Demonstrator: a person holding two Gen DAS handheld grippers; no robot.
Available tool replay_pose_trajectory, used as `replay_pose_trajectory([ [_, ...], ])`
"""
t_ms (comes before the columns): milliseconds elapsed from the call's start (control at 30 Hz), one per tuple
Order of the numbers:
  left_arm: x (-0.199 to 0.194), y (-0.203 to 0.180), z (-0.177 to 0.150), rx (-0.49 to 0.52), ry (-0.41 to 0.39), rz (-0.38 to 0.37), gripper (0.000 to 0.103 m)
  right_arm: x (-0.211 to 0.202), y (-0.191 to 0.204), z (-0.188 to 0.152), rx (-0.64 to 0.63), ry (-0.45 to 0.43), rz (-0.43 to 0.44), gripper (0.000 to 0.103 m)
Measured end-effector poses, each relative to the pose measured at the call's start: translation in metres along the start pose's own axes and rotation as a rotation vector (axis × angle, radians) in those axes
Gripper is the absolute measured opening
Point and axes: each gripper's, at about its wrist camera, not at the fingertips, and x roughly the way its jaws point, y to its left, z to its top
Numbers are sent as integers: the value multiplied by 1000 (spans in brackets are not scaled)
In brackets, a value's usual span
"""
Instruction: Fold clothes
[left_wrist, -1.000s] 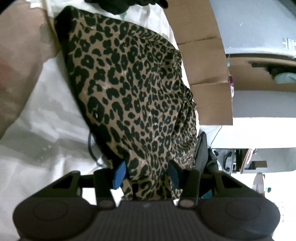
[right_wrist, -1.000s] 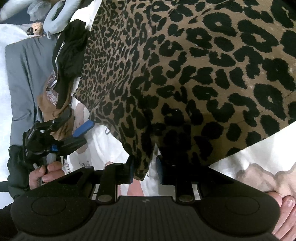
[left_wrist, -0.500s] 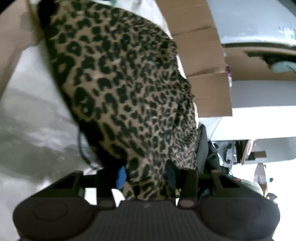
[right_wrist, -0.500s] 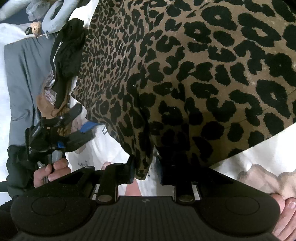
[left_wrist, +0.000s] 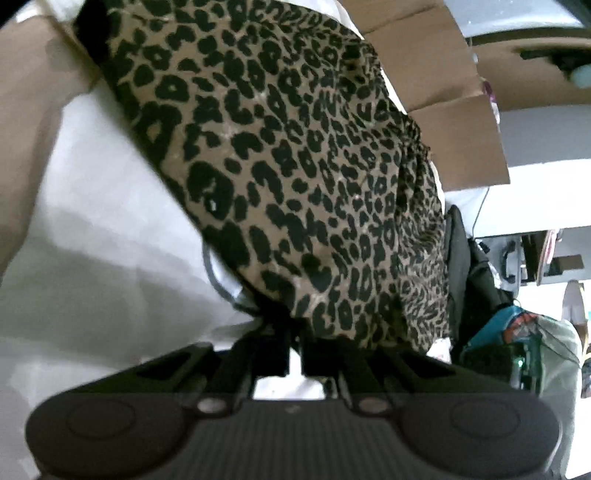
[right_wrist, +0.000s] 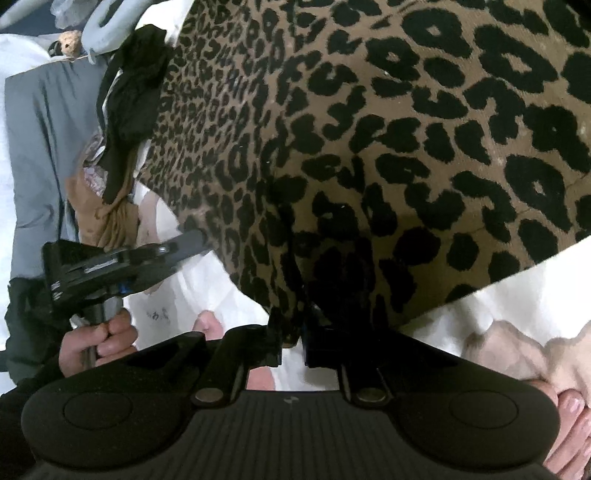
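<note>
A leopard-print garment (left_wrist: 295, 177) lies spread on a white sheet (left_wrist: 92, 221). In the left wrist view its near corner runs down between the fingers of my left gripper (left_wrist: 294, 334), whose jaws are closing and pinch the fabric. In the right wrist view the same garment (right_wrist: 388, 147) fills the frame, and my right gripper (right_wrist: 293, 328) is closing on its near hem, with cloth between the pads. The left gripper (right_wrist: 195, 240) also shows there at the left, its tips at the garment's edge.
Cardboard boxes (left_wrist: 443, 92) stand behind the garment, with a black bag (left_wrist: 472, 280) and clutter to the right. A black garment (right_wrist: 133, 92), a tan one (right_wrist: 107, 221) and grey cloth (right_wrist: 40, 147) lie at the left. A hand (right_wrist: 99, 339) holds the left gripper.
Both grippers' jaws have narrowed onto the leopard fabric. The left gripper has rolled and come in to the garment's corner, where its fingers pinch together.
</note>
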Motion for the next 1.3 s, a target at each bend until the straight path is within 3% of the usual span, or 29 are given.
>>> replay_pose_trajectory([
  [33,-3,-2,0,8,1,2,15,-3,1,-1,-4,3,6,12],
  [100,-9,-6,0,25,3,5,38,-11,3,-1,-7,-3,16,18],
  [200,-22,-12,2,53,-1,-2,54,-28,8,0,-28,-43,18,26],
  [533,-14,-56,16,224,-9,4,54,-80,24,18,-136,-247,-101,27],
  [733,10,-84,27,392,-33,84,52,-74,35,32,-241,-303,-265,26],
  [1000,40,-101,27,530,-16,158,49,-66,45,47,-286,-371,-388,26],
  [1300,47,-89,4,630,24,238,49,-39,32,30,-362,-313,-534,29],
])
